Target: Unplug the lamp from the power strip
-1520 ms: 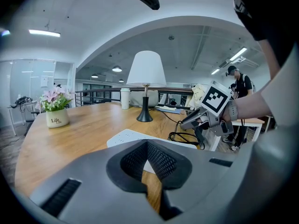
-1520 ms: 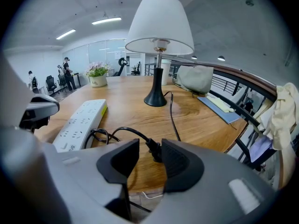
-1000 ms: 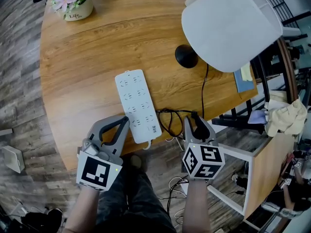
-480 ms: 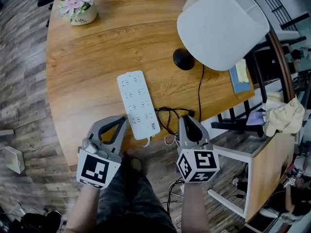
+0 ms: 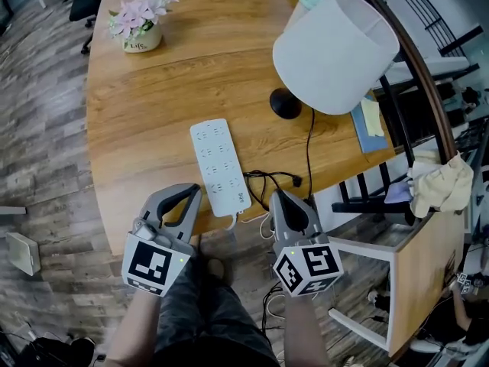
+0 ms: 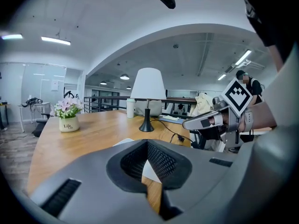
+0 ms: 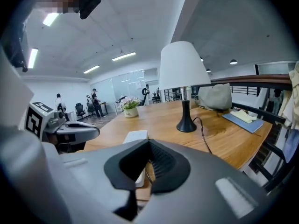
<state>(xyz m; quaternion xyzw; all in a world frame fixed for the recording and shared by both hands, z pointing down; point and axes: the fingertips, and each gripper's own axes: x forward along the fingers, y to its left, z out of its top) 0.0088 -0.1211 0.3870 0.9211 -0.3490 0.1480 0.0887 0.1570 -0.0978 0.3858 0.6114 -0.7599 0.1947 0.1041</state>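
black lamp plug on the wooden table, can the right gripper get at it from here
Probably yes: the black lamp plug lies near the edge of the wooden table, just ahead of the right gripper, nothing between them; its shut fingers would need opening.

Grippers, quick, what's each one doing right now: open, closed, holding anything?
Left gripper: closed, holding nothing.
Right gripper: jaws closing to shut, nothing between them.
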